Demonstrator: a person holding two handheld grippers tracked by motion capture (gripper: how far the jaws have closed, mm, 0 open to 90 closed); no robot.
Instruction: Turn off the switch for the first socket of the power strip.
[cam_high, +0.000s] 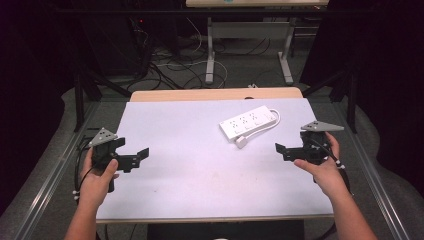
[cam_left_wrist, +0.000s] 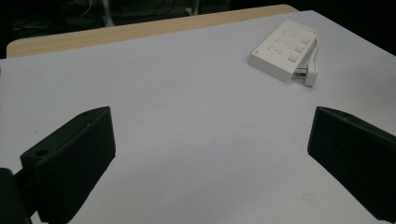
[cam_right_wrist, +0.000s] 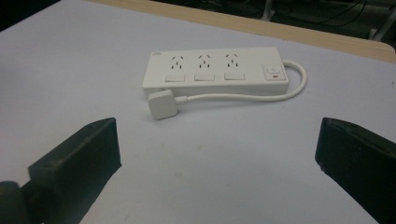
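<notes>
Approach stage: both the left gripper (cam_high: 142, 154) and right gripper (cam_high: 281, 149) spread wide, empty, power strip (cam_high: 248, 124) upper right untouched; next probably right closes on its plug (cam_high: 241, 142).

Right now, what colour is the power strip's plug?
White, like the power strip; the plug shows best in the right gripper view.
</notes>
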